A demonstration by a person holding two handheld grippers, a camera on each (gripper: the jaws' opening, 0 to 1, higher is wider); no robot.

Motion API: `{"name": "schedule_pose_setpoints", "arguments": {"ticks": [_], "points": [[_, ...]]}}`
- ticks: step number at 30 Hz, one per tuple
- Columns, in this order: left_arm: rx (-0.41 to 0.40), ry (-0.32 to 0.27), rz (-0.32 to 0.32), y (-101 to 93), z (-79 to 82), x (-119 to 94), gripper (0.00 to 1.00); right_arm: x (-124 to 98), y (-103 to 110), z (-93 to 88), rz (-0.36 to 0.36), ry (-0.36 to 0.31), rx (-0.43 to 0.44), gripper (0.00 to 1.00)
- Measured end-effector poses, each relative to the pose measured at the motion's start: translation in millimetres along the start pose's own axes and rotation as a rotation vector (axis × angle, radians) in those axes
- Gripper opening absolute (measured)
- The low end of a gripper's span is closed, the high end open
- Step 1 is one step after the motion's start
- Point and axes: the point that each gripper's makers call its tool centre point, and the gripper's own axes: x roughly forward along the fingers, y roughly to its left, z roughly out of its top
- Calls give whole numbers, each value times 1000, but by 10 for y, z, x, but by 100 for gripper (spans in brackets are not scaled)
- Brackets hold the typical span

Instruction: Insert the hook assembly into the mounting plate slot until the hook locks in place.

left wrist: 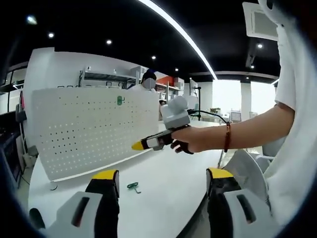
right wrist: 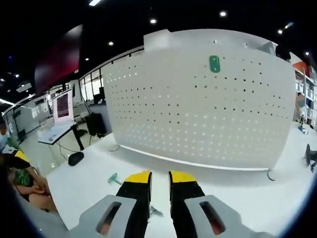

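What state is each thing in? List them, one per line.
White perforated pegboard: upright on the table.
Green plastic piece on the pegboard: mounted near its top.
Green hook: lying loose on the white table.
Left gripper: open, empty.
Right gripper: jaws nearly closed, nothing visibly held.

Place: you work in an open-plan office lab.
Signs: recessed ceiling lights (left wrist: 51, 35), desk monitor (right wrist: 63, 105), metal shelving (left wrist: 101, 78), white bench (right wrist: 89, 186).

The left gripper view looks from well back across the white table (left wrist: 163, 188) toward the white perforated pegboard panel (left wrist: 89, 129) at ten o'clock; the right gripper view faces that panel (right wrist: 198, 109) near, dead ahead at twelve; both share panel and table
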Motion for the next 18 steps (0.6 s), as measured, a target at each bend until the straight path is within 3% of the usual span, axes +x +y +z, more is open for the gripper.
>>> {"name": "schedule_pose_setpoints", "arguments": {"ticks": [10,18], "points": [[-13,39,2,58,-55,99,73,54,23,-318,70,34,29,12],[-31,63,-7,78,-122,182,73,117,-12,-519,86,77,39,12]]}}
